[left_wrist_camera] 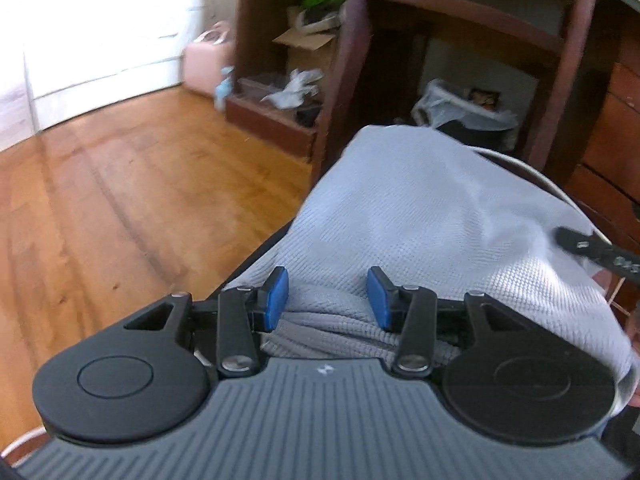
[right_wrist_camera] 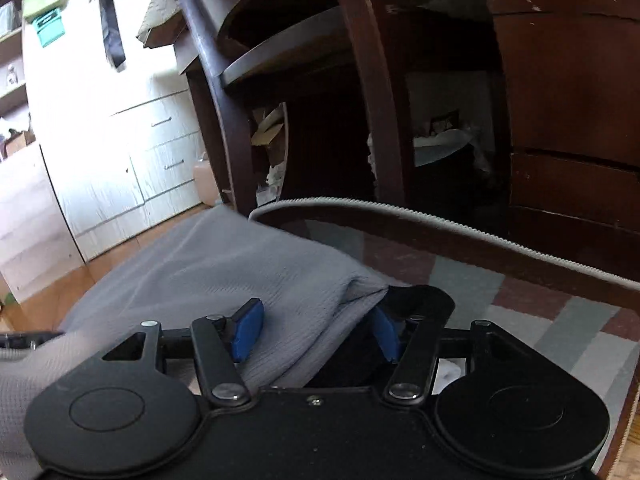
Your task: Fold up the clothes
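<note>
In the left wrist view the left gripper hovers over a pale grey knit garment; its blue pads stand apart with bunched cloth between them, and neither pad looks pressed into it, so the jaws read as open over the fabric rather than clamped; the garment is heaped up in front of the gripper, with wood floor to its left and a dark chair and cluttered shelves behind; a black fingertip of the other gripper reaches in from the right edge onto the cloth.

In the right wrist view the right gripper has its jaws wide; a gathered edge of the garment runs between them together with something black that cannot be identified; the right pad is half hidden by the cloth, so whether they pinch it cannot be told; the cloth lies on a rug with a pale trimmed edge, white drawers beyond.

Judging by the rumpled, rounded heap, no neat fold is finished; the garment seems mid-fold at best, with flattening, the remaining folds and squaring up left to do.
</note>
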